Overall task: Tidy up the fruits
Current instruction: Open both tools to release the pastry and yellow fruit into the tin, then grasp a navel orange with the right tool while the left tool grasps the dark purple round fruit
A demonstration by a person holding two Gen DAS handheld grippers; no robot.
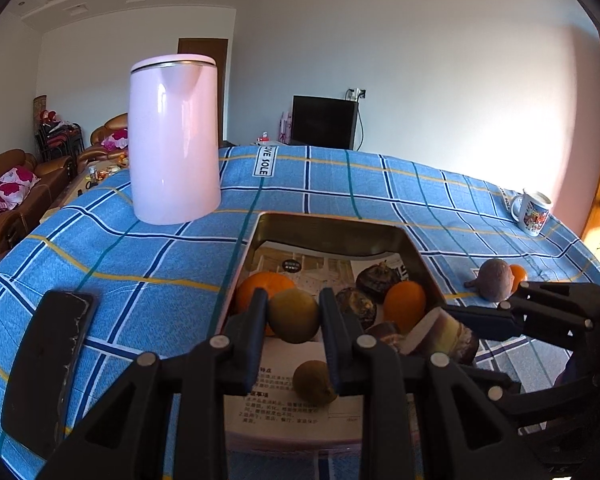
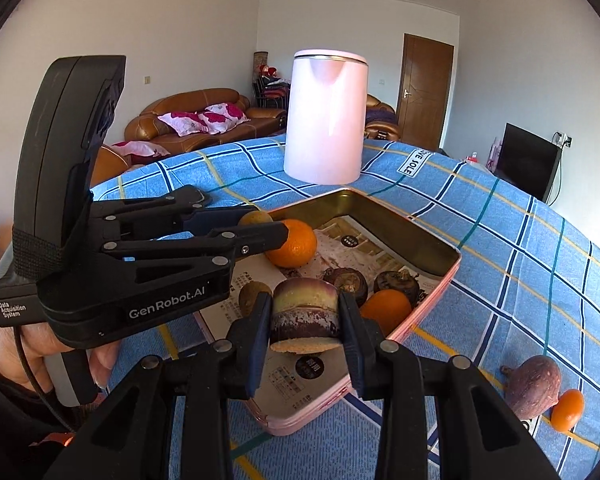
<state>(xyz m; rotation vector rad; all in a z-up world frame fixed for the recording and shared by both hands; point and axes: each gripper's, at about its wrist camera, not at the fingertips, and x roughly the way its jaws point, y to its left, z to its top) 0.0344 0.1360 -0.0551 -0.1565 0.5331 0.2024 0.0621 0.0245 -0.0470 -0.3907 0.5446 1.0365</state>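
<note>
A pink metal tray [image 1: 256, 236] lined with printed paper holds an orange [image 1: 260, 286], a smaller orange [image 1: 405, 305], two dark round fruits [image 1: 378, 278] and a small brown fruit [image 1: 314, 383]. My left gripper [image 1: 294, 314] is shut on a round brown-green fruit [image 1: 294, 316] just above the tray. My right gripper [image 2: 305, 316] is shut on a purple sugarcane piece [image 2: 305, 314] over the tray's [image 2: 446, 276] near edge; it shows in the left wrist view [image 1: 440, 334]. The left gripper also shows in the right wrist view [image 2: 266, 226].
A pink kettle [image 1: 172, 140] stands behind the tray on the blue checked cloth [image 1: 140, 256]. A purple fig-like fruit [image 2: 534, 386] and a tiny orange [image 2: 567, 410] lie on the cloth right of the tray. A mug [image 1: 532, 212] stands far right. A black phone [image 1: 46, 368] lies left.
</note>
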